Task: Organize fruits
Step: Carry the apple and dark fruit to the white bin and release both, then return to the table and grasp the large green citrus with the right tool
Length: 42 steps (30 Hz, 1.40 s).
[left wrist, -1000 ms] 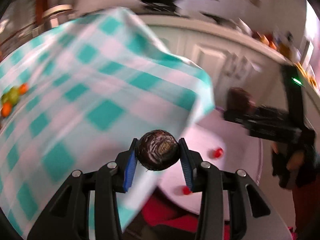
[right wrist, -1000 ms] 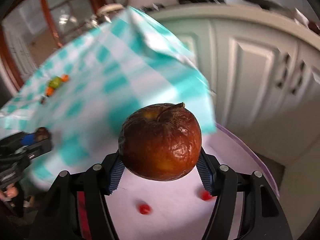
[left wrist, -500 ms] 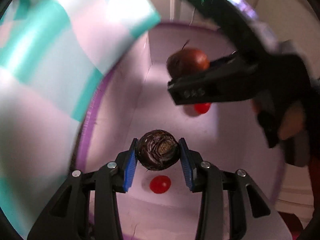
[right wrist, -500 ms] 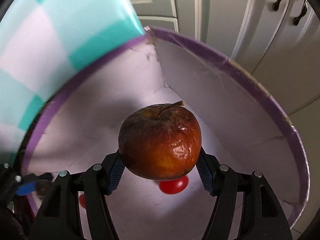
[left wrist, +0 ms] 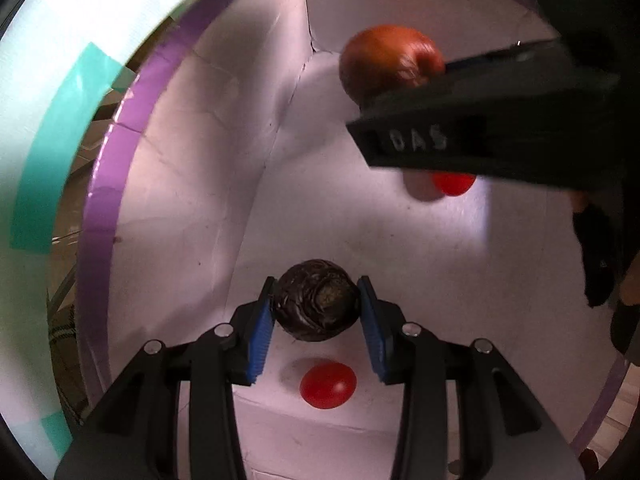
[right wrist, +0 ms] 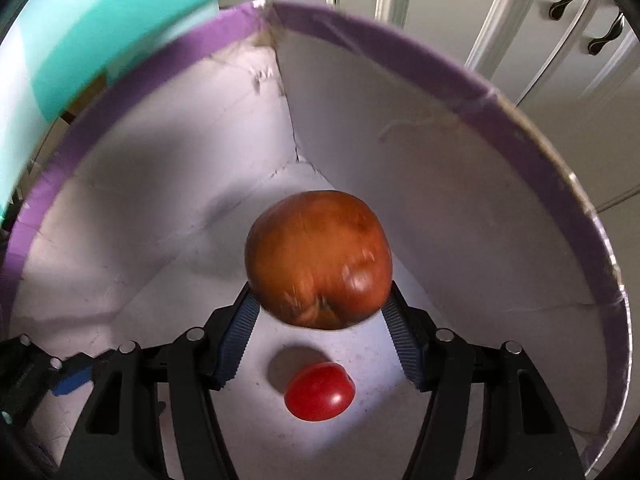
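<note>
the left gripper [left wrist: 316, 312] points down into a white box [left wrist: 192, 184] with a purple rim, its blue pads pressed on a dark wrinkled fruit [left wrist: 316, 306]. a red tomato [left wrist: 328, 385] lies on the box floor just below the fruit. ahead and to the right, the right gripper [left wrist: 480, 136] reaches in with a brown apple [left wrist: 388, 60] at its tip; a second tomato [left wrist: 454, 184] peeks from under it. checked cloth [left wrist: 48, 140] hangs left of the box.
</note>
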Available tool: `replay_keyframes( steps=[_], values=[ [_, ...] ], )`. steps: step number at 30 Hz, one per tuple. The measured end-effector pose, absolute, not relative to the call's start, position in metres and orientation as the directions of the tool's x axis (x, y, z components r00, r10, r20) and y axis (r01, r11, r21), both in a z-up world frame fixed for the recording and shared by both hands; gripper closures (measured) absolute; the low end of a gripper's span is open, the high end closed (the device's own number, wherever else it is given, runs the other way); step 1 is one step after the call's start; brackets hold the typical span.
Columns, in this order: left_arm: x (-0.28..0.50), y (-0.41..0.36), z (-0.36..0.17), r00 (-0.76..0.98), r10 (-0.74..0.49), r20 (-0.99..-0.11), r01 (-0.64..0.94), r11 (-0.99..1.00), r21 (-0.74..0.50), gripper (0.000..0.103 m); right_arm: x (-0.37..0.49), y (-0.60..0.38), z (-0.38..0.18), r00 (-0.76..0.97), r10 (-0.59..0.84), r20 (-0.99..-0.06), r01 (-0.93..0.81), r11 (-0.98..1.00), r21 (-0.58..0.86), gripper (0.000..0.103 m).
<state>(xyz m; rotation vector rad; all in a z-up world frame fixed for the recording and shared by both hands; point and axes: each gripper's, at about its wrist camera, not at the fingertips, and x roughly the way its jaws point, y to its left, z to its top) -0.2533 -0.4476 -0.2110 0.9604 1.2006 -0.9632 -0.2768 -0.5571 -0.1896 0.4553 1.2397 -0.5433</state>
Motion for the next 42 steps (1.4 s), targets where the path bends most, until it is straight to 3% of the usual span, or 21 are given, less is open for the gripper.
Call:
replay_keyframes(
  steps=[4,6,10,12,16,18,22,26,32,37,42],
  values=[
    [-0.257,-0.454,-0.212,0.101,-0.104,-0.989,0.950,0.306,0.065,0.058,-0.279,-0.558,-0.178,0.255,-0.152,-0.955,0.623,0.781,0.042,0.037],
    [-0.258,-0.450,-0.204,0.087,-0.157,-0.984,0.952,0.305,0.036,0.044,-0.284,-0.558,-0.169,0.275,-0.142,-0.951,0.632,0.772,0.067,0.032],
    [-0.261,-0.435,-0.179,0.096,-0.272,-0.957,0.952,0.306,0.008,0.035,-0.315,-0.562,-0.136,0.342,-0.162,-0.926,0.661,0.742,0.114,0.025],
    [-0.265,-0.424,-0.158,0.097,-0.342,-0.935,0.955,0.297,-0.010,0.026,-0.329,-0.560,-0.115,0.390,-0.177,-0.904,0.669,0.728,0.146,0.024],
    [-0.276,-0.382,-0.088,0.144,-0.562,-0.814,0.961,0.275,-0.020,0.016,-0.354,-0.548,-0.069,0.475,-0.236,-0.848,0.661,0.731,0.167,0.024],
    [-0.280,-0.361,-0.058,0.222,-0.631,-0.743,0.950,0.312,0.019,0.008,-0.360,-0.546,-0.048,0.515,-0.261,-0.817,0.645,0.745,0.169,0.024],
    [-0.266,-0.303,0.011,0.464,-0.688,-0.558,0.866,0.485,0.121,0.003,-0.348,-0.501,0.002,0.628,-0.278,-0.727,0.564,0.806,0.180,0.018],
    [-0.236,-0.238,0.063,0.673,-0.586,-0.452,0.710,0.684,0.171,0.002,-0.299,-0.438,0.048,0.751,-0.221,-0.622,0.396,0.905,0.157,0.016],
    [-0.164,-0.135,0.089,0.836,-0.327,-0.440,0.419,0.899,0.127,0.002,-0.217,-0.340,0.069,0.788,-0.090,-0.609,0.144,0.989,0.041,0.016],
    [-0.074,-0.044,0.081,0.856,-0.093,-0.508,0.144,0.988,0.062,0.002,-0.119,-0.273,0.046,0.759,0.012,-0.651,0.011,0.999,0.030,0.016],
    [0.015,0.034,0.061,0.745,0.129,-0.654,-0.153,0.988,0.020,0.002,-0.013,-0.242,0.023,0.696,0.096,-0.711,-0.024,0.994,0.111,0.016]
  ],
)
